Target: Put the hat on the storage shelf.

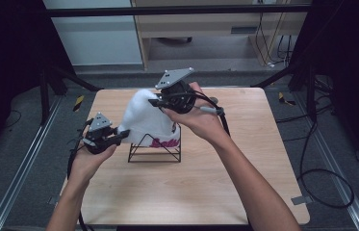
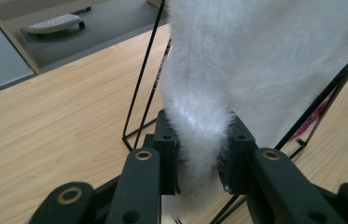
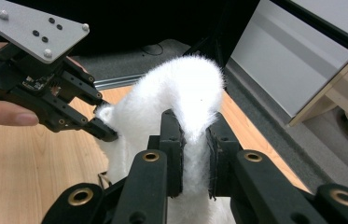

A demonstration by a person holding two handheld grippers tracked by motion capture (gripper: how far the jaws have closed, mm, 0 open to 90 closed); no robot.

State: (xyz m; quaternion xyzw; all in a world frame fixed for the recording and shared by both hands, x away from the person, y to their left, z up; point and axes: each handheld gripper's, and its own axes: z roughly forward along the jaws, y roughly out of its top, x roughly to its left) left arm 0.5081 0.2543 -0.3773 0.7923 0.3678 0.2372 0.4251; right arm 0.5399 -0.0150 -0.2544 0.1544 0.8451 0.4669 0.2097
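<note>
Pinching a fold of white fluffy fabric (image 2: 255, 51) between its two black jaws, the left hand-held gripper (image 2: 200, 158) grips the lower edge of the fabric, as its own view shows; in the high view this hand-held gripper (image 1: 119, 135) sits near the desk's left edge, held in the person's left hand (image 1: 86, 161). The right hand-held gripper (image 3: 194, 149) is likewise clamped on the fabric (image 3: 181, 88), its jaws pressed onto a raised ridge of the fluffy material near the top. From above, the right hand-held gripper (image 1: 154, 102) is toward the far side of the desk, held in the right hand (image 1: 201, 120).

The fabric (image 1: 141, 118) is draped over a black wire stand (image 1: 154, 153) that rests on the light wooden desk (image 1: 215, 183), about midway between the left and right edges. A patch with pink or red lettering (image 1: 165, 142) shows at the fabric's lower front, inside the stand's frame; the letters are too blurred to read. Black cables (image 1: 321, 178) trail over the floor past the desk's right edge.
</note>
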